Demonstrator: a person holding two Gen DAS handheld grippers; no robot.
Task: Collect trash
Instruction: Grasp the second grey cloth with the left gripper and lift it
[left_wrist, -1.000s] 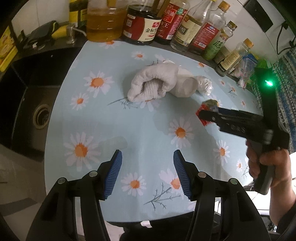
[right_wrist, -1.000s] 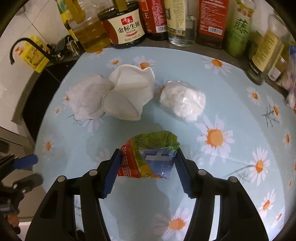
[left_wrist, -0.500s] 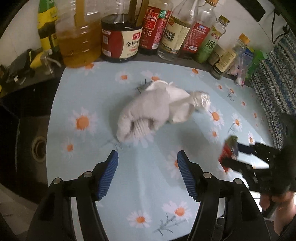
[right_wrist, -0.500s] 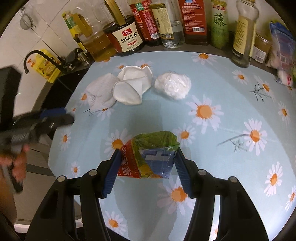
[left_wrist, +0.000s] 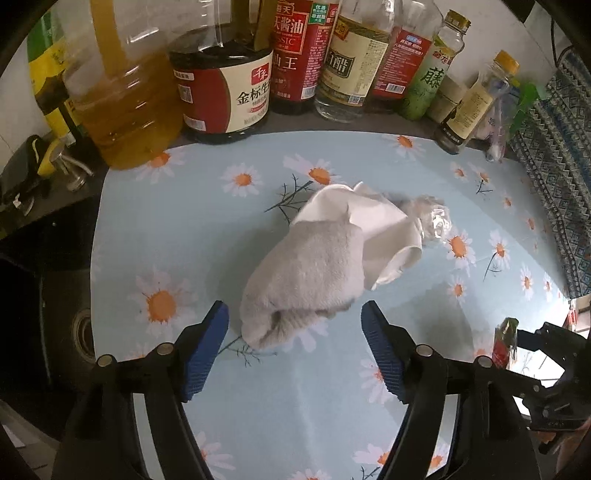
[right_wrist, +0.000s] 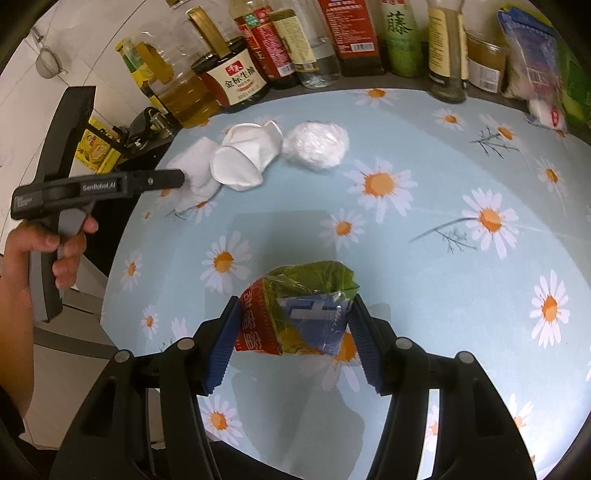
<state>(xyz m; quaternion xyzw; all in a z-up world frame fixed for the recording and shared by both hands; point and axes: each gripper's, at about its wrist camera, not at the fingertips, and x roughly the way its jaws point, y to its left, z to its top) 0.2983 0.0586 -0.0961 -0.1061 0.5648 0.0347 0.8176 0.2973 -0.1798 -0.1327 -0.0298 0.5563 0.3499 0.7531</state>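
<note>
Daisy-print worktop (left_wrist: 155, 206) with bottles along the back — the left tool (left_wrist: 293, 326), jaws just widened and apart, hangs over the grey crumpled cloth (left_wrist: 306, 280), nothing between the pads yet. Next, I'd judge: lower and close on it. The right tool (right_wrist: 291, 325) is clamped on a crinkled snack wrapper (right_wrist: 299, 306), held above the worktop.

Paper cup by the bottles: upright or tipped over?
Tipped over. The paper cup lies on its side on the tablecloth, crumpled, its round mouth facing sideways.

Left gripper (right_wrist: 162, 179) — likely "GenRobot.AI"
</note>
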